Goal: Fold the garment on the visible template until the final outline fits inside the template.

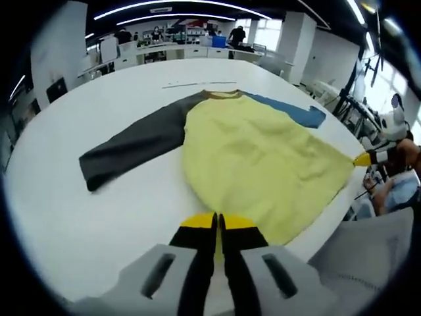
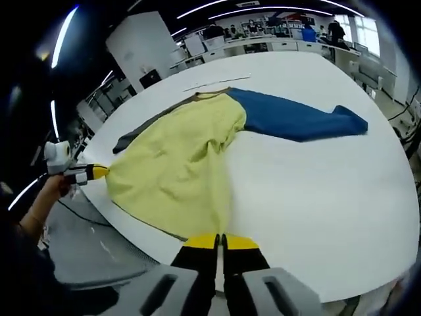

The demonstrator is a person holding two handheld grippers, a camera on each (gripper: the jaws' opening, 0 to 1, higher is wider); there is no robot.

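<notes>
On the white table (image 1: 79, 224) the shirt (image 1: 256, 164) lay flat, collar far away, and each gripper, left (image 1: 217, 222) and right (image 2: 220, 241), was closed on one near hem corner.

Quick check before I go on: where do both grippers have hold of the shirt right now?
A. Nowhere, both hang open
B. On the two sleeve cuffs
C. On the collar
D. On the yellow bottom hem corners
D: the left gripper and right gripper are each shut on a corner of the shirt's yellow hem, while the grey sleeve and blue sleeve lie loose on the table.
</notes>
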